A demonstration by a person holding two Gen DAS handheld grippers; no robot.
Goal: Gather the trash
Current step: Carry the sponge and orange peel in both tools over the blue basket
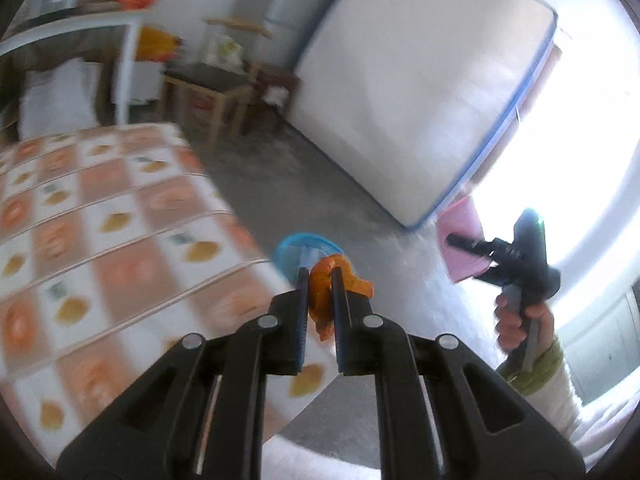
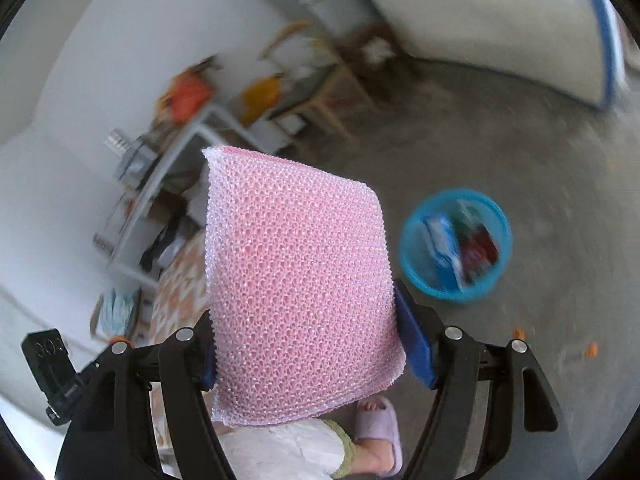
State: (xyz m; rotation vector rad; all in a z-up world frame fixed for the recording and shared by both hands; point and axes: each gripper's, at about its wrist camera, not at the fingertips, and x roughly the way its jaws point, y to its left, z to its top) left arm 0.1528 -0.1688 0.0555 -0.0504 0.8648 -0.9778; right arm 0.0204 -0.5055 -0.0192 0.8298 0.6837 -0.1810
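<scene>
Your left gripper [image 1: 320, 280] fingers pinch a soft, light orange peel [image 1: 334, 280] at its middle. Your right gripper [image 2: 308, 344] squeezes a springy pink sponge [image 2: 296, 276]. The blue bin [image 2: 456, 244] stands on the floor beyond the table [image 1: 100, 220].

We see bare concrete floor [image 2: 520, 152] all around the blue bin [image 2: 456, 246] at right of frame. At lower left the patterned table [image 1: 100, 240] blocks passage; the wooden stool [image 1: 208, 88] crowds the upper centre.
</scene>
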